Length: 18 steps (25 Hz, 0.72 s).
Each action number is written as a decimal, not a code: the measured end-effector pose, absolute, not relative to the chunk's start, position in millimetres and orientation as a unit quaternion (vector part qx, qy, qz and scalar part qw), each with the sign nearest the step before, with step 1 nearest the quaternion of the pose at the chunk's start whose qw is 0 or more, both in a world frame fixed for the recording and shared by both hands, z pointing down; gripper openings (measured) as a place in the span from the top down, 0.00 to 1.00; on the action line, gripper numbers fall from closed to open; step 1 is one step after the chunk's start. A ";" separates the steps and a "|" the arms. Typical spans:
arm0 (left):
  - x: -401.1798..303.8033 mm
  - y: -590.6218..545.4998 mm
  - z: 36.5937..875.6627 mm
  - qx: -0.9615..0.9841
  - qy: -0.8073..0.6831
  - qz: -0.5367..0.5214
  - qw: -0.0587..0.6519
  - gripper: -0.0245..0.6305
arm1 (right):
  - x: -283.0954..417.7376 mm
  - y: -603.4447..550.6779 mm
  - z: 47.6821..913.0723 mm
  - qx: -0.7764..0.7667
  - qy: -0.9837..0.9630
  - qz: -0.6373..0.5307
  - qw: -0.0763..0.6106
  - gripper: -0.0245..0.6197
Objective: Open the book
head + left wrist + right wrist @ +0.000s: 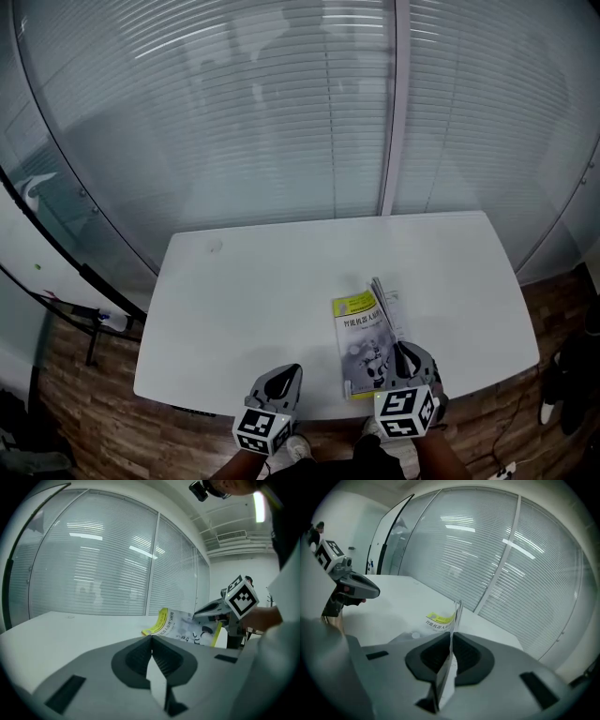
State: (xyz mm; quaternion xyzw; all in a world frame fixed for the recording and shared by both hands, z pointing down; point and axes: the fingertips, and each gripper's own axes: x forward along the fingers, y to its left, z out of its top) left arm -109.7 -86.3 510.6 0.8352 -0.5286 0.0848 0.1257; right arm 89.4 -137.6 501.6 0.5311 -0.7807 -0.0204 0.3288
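A thin book [364, 339] with a yellow and grey cover lies near the front right of the white table [244, 300]. My right gripper [406, 362] is shut on the book's right edge. That edge is raised off the table, and the sheet stands upright between the jaws in the right gripper view [451, 638]. From the left gripper view the book [180, 626] tilts up toward the right gripper [212, 613]. My left gripper [279, 380] hovers over the table's front edge, left of the book and apart from it, its jaws closed on nothing [151, 639].
A curved glass wall with white blinds [300, 112] rises behind the table. Wooden floor [84, 412] surrounds the table, with dark shoes [562, 384] at the right. A white board and stand [56, 281] lean at the far left.
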 end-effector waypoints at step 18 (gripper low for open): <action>-166.2 -69.6 504.9 0.840 -0.524 0.060 0.126 0.94 | -0.5 -116.0 460.4 0.527 -0.728 -0.197 0.391 0.92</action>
